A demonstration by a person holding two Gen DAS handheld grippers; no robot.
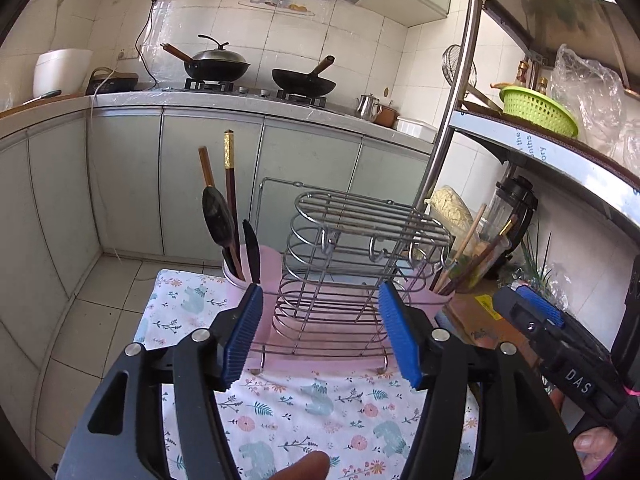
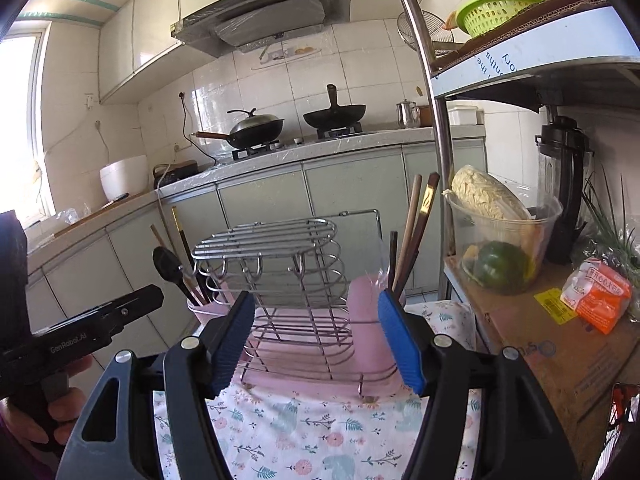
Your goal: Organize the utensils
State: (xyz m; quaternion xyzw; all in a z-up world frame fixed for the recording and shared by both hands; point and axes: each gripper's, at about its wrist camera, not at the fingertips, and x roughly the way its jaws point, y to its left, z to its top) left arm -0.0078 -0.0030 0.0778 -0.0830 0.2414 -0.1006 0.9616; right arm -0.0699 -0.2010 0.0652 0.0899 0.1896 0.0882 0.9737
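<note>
A wire utensil rack (image 1: 352,256) (image 2: 276,272) stands on a pink holder on a small table with a floral cloth (image 1: 320,412) (image 2: 304,432). The holder's left pink cup (image 1: 236,280) (image 2: 202,312) holds a black spoon (image 1: 218,216) (image 2: 168,264) and chopsticks (image 1: 230,184). Its right pink cup (image 1: 436,298) (image 2: 366,304) holds more chopsticks (image 2: 416,232). My left gripper (image 1: 320,336) is open just in front of the rack, nothing between its blue pads. My right gripper (image 2: 318,344) is open too, facing the rack and right cup, and empty. Each view shows the other gripper (image 1: 532,312) (image 2: 140,300) beside it.
A metal shelf post (image 2: 440,160) rises right of the table. Beside it a cardboard box (image 2: 540,340) carries a clear tub of vegetables (image 2: 500,248), a blender (image 2: 568,184) and an orange packet (image 2: 600,300). A green basket (image 1: 536,110) sits on the shelf. Woks stand on the far counter (image 1: 248,100).
</note>
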